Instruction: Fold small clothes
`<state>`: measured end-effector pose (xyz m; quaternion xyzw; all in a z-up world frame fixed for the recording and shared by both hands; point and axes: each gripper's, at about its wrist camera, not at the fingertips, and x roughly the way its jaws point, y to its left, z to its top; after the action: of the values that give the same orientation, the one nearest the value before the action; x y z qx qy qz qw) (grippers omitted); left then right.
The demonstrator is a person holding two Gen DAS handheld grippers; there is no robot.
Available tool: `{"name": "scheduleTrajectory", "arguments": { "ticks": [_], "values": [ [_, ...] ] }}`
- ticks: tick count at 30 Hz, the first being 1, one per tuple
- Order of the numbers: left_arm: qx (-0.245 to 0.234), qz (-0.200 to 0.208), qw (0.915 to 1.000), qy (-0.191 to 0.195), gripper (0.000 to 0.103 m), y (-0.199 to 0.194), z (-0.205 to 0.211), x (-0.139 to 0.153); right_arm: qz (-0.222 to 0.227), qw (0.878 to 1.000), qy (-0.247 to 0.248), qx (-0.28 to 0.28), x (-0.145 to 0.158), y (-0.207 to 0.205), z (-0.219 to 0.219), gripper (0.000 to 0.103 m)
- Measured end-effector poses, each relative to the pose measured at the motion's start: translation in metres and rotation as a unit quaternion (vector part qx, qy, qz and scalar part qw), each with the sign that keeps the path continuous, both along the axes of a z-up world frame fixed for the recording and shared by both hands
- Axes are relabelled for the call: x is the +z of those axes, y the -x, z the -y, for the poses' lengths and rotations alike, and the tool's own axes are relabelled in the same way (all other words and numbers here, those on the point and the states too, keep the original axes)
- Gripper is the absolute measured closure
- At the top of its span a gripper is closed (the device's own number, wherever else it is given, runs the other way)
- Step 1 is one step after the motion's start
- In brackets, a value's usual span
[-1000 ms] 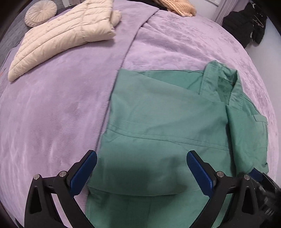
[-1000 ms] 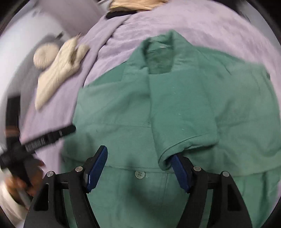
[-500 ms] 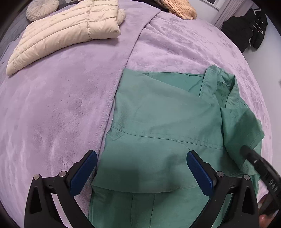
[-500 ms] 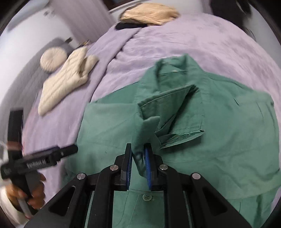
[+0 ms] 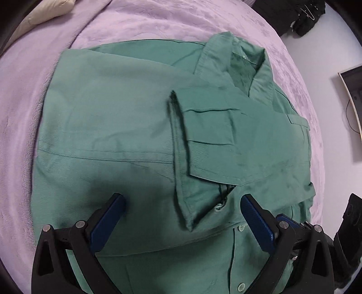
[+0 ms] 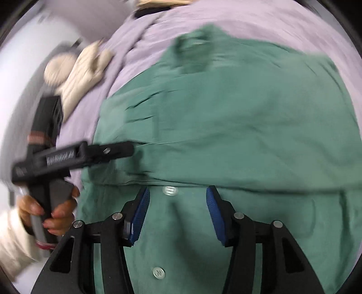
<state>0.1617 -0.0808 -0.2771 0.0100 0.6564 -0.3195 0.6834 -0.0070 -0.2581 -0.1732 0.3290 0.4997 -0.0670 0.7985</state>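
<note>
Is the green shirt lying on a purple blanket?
Yes, the green shirt is spread flat on the purple blanket, which shows all around it.

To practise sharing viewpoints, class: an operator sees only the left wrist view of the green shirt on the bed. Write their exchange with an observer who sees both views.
Operator: Is the right gripper gripping the shirt?
Observer: No. Its jaws are opening, nothing between them, over a button.
Operator: What lies by the jacket?
Observer: A round cushion, right beside it; blur hides whether they touch.
</note>
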Motion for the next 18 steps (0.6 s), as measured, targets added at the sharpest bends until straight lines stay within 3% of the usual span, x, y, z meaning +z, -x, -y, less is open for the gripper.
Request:
{"name": "scheduleTrajectory", "arguments": {
  "ticks": [4,7,9,11,13,18],
  "values": [
    [-0.005,-0.022,0.9995,0.023,0.001,0.004,0.017,0.006,0.009,0.987,-0.086,-0.137,-0.015,0.054,0.067,0.043],
    [-0.007,-0.028,0.9993,0.026,0.002,0.007,0.03,0.008,0.03,0.971,-0.127,-0.199,-0.021,0.076,0.093,0.042],
    [-0.004,-0.034,0.9993,0.016,0.02,0.008,0.033,0.004,0.044,0.962,-0.145,-0.227,-0.024,0.087,0.104,0.039],
    [0.0,-0.038,0.9993,-0.006,0.064,0.007,0.033,-0.002,0.051,0.955,-0.16,-0.243,-0.029,0.093,0.111,0.039],
    [0.004,-0.049,0.9987,0.01,0.09,0.003,0.027,-0.002,0.058,0.949,-0.175,-0.256,-0.032,0.096,0.114,0.039],
    [-0.005,-0.023,0.9977,0.063,0.09,-0.001,0.014,0.028,0.077,0.939,-0.192,-0.276,-0.032,0.11,0.129,0.039]
  ]
}}
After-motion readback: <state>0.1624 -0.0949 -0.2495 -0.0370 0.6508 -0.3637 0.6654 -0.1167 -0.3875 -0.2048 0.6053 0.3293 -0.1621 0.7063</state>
